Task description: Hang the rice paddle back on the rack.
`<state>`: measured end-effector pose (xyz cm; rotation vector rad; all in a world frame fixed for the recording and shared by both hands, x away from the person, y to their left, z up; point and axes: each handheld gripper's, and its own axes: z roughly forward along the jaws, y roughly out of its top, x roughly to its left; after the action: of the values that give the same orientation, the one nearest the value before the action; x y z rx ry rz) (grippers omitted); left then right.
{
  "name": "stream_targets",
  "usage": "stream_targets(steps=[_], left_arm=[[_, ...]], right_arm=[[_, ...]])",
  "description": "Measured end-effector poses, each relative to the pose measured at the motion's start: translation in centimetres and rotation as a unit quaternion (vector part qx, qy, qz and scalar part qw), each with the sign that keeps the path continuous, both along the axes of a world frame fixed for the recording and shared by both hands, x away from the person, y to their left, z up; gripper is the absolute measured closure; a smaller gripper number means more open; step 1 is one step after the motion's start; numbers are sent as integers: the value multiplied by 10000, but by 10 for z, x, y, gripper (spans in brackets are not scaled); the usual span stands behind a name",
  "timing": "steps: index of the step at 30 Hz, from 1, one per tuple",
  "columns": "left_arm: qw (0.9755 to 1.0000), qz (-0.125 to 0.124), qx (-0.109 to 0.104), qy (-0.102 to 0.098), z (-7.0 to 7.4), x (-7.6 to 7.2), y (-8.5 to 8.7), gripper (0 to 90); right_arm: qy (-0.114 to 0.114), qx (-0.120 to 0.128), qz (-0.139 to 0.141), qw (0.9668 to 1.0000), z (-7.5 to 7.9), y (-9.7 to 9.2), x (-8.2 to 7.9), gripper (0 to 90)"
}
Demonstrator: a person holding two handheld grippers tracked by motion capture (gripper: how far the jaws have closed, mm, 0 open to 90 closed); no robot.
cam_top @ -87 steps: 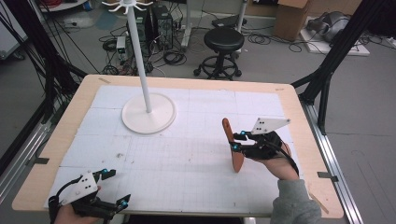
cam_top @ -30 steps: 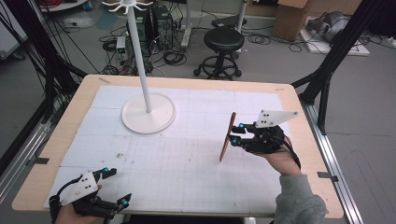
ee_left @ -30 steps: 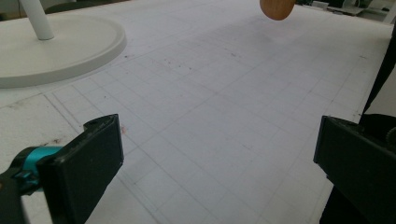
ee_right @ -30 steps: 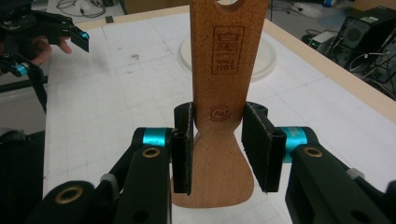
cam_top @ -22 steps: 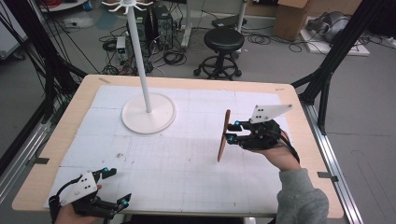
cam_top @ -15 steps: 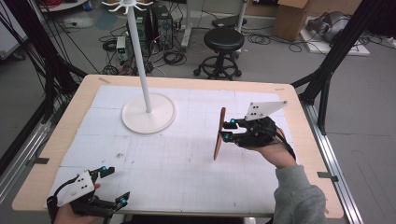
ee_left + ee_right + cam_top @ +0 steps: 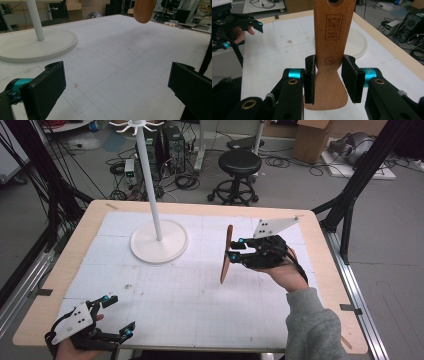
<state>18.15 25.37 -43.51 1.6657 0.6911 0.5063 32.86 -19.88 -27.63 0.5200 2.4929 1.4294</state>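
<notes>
Since a few seconds back, my right gripper (image 7: 234, 251) has lifted the wooden spatula (image 7: 226, 254) off the mat and carried it up and toward the stand, turning it edge-on to the high camera; my left gripper (image 7: 114, 317) has kept its place at the near left corner.

Going left to right: my left hand (image 7: 67, 351) holds that gripper low over the near edge of the table (image 7: 65, 265), its jaws spread wide with nothing between them. In the left gripper view the two black jaws stand far apart over bare gridded mat (image 7: 120, 62), and ahead and to the left of them is the round white base (image 7: 37, 47) of the coat stand with its pole (image 7: 35, 20) rising from it. The rounded wooden end of the spatula (image 7: 143, 10) hangs at the top of that view, off the surface.

Farther right in the high view, the stand's base (image 7: 159, 242) sits well ahead of my left gripper, and to the left of my right one.

My right hand (image 7: 285, 275) holds the right gripper over the right half of the mat, jaws pointing left toward the stand. They are clamped on the spatula at its narrow waist, where the blade meets the handle. In the right gripper view the two pads (image 7: 310, 78) press the spatula (image 7: 329, 45) from either side, the broad blade toward me, and the handle reaching away with a stamped mark and a hanging hole near the top edge. The spatula is clear of the table, carried only by my gripper.
</notes>
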Motion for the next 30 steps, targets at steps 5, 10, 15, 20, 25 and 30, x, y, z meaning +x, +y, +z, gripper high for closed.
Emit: stream_targets(steps=[5,10,15,20,25,30], left_arm=[[10000,20,-16,-52,2,-2,1,19],[10000,20,8,-41,1,-1,1,19],[10000,7,14,-40,1,0,0,19],[10000,-21,42,-22,1,0,-1,19],[10000,-7,-16,-40,1,1,0,19],[9999,-19,-91,-84,2,2,1,19]], right_arm=[[-67,-101,-33,9999,10,9,5,644],[-141,-63,-64,9999,21,17,12,645],[-171,20,-68,9998,32,26,17,644],[-206,-8,-76,9998,40,37,23,644],[-211,55,-53,9997,48,47,32,644],[-232,98,-9,9997,57,57,38,644]])
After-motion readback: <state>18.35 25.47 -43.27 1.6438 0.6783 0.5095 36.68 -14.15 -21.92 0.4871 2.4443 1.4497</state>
